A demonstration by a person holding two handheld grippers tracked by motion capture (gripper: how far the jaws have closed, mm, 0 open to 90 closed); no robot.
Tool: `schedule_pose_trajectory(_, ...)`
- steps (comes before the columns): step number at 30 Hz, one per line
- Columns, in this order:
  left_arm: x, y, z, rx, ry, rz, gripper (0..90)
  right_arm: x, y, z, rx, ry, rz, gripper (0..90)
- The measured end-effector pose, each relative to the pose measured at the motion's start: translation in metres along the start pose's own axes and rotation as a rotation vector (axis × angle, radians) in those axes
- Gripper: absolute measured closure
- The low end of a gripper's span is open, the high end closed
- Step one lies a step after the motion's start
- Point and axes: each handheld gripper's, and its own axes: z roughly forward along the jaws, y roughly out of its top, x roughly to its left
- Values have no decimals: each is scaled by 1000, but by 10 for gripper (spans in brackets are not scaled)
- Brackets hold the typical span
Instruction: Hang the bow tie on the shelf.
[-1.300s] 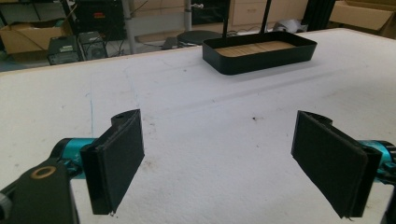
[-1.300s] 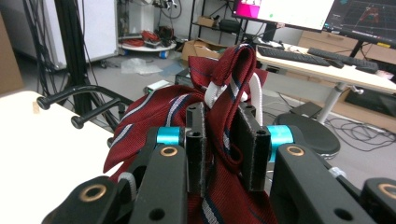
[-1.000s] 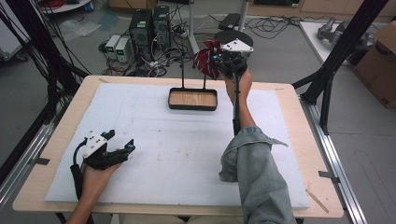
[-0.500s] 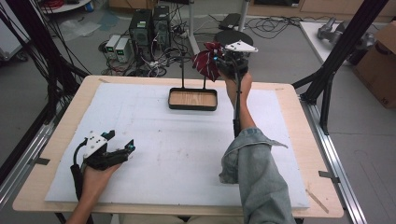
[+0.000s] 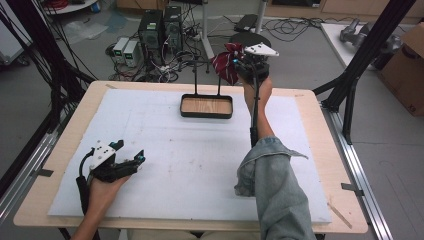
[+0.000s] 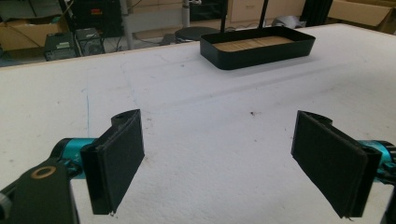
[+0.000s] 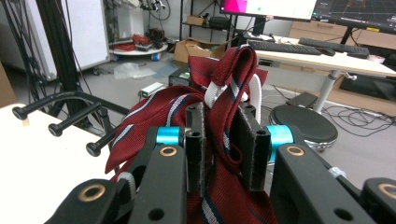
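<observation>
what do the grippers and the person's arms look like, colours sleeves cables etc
Each hand-held gripper is black with two flat black padded jaws, teal collars behind them and brass-ringed pivots. The left hand-held gripper and right hand-held gripper each carry a pale grey three-cornered plate on top and trail a black cable. The right arm wears a rolled-up light blue denim sleeve.

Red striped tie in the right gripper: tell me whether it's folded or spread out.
Bunched, not spread. In the right gripper view the tie sits gathered in folds between the right gripper jaws, with a white loop at its top.

A white mat (image 5: 200,165) and black tray (image 5: 206,106) cover the table (image 5: 320,125)
</observation>
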Motion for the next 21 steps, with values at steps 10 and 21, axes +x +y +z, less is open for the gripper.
schedule_pose_trajectory(10,-1,0,1,0,-6,-1,172,-5,-2,4,-14,-7,0,749)
schedule_pose_trajectory(21,-1,-2,1,10,-10,0,172,-3,5,17,-36,57,22,748)
